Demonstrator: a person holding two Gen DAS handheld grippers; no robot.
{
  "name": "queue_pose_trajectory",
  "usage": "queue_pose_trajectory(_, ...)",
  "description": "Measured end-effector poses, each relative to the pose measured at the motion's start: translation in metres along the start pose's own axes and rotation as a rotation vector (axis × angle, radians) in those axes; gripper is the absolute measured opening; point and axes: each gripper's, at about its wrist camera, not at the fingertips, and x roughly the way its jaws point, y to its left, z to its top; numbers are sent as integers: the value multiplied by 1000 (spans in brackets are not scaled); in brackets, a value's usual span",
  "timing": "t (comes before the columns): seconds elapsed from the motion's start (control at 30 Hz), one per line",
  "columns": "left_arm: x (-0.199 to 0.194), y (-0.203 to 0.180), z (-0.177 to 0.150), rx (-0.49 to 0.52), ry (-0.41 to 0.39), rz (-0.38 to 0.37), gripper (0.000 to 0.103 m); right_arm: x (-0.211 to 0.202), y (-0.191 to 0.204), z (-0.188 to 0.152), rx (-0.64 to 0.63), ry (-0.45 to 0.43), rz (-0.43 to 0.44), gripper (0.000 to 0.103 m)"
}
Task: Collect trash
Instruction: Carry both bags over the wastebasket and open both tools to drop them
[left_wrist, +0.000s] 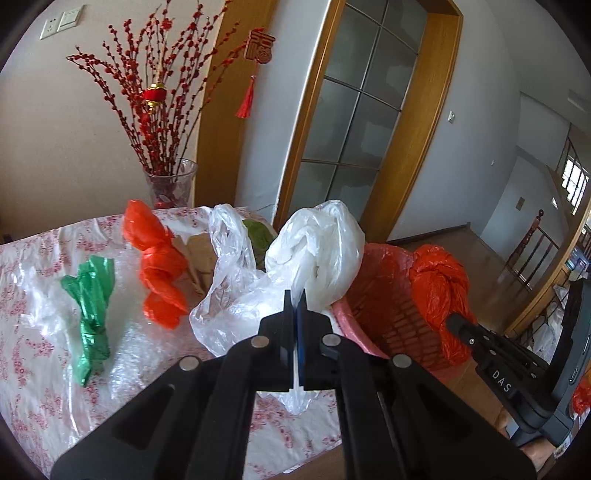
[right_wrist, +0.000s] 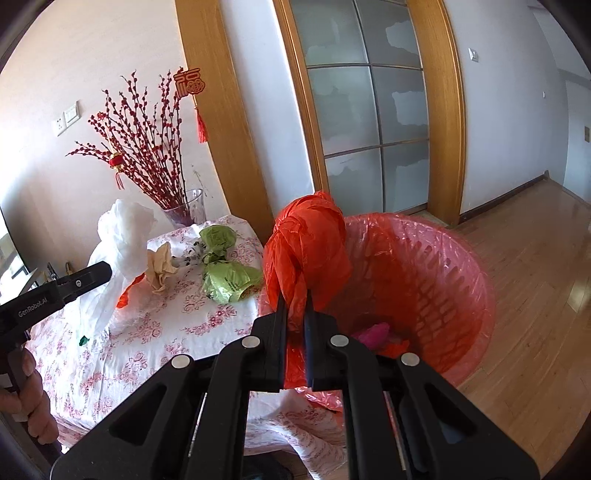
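1. Left gripper (left_wrist: 294, 295) is clamped tight on a white bag (left_wrist: 317, 243), carried in the air just beside the bin (left_wrist: 388, 314).
2. Right gripper (right_wrist: 295, 299) is pinched on a knotted red bag (right_wrist: 306, 243), held above the near rim of the bin (right_wrist: 443, 258), not yet dropped.
3. Progress: I'd call it early to midway. The bin, lined in pink, already holds a few scraps at the bottom, pink and red ones.
4. Left to collect on the table (left_wrist: 37, 369): a green bag (left_wrist: 90, 306), another red bag (left_wrist: 159, 266), a clear bag (left_wrist: 229, 280), brown paper (right_wrist: 160, 267) and lime-green bags (right_wrist: 229, 273).
5. Only the right view looks down into the bin and shows the lime-green bags in full; it also catches the person's hand (right_wrist: 31, 398).
6. Only the left view shows the green bag whole and the second red bag clearly.
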Motion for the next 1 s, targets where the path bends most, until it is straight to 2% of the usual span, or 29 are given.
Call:
queue_pose_trajectory(0.47,58,-69,6,76,64,-151,3,-3,-51,16,76,-39,-84,8)
queue_pose_trajectory(0.73,80,-87,5,100,90,-184,3,-1,-67,19,96,-46,-105,8)
queue_pose_trajectory(0.97,107,-101,10,99,114,-226,3,7,-81,34,125,-67,-109,8)
queue_pose_trajectory(1.0,112,-103,11,96,116,-225,6,10,-83,36,128,-62,-99,8)
